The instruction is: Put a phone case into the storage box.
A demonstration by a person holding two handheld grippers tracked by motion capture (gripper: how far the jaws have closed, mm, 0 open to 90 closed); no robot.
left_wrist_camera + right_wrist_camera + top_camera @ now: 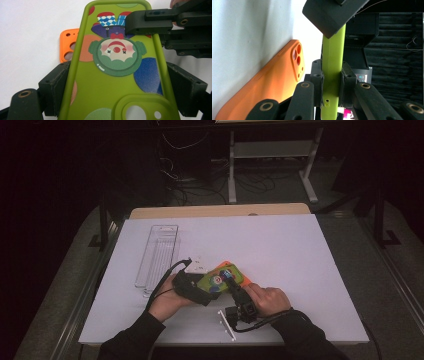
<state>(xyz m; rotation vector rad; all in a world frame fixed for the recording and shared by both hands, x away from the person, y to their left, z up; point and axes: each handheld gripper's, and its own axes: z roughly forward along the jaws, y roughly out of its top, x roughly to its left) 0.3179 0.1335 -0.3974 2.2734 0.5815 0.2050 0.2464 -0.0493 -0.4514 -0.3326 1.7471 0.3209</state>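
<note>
Green silicone, printed with a clown face and coloured spots: the green phone case (117, 75) is lifted off the white surface (300, 250), gripped from two sides. The left tongs (117, 95) clamp its long edges near the camera cutout, jaws pressed against both sides. The right tongs (332, 85) are closed across its thin edge at the far end, the pads (318, 80) squeezing front and back; seen along those jaws, the case stands edge-on.

Just behind the green phone case lies an orange phone case (272, 82), flat on the surface, its camera holes showing. Left of the green phone case, and apart from it, a clear plastic package (157, 255) lies lengthwise. Near the green phone case, toward the person, a small white bracket (225, 322) rests beside the right hand (270, 300).
</note>
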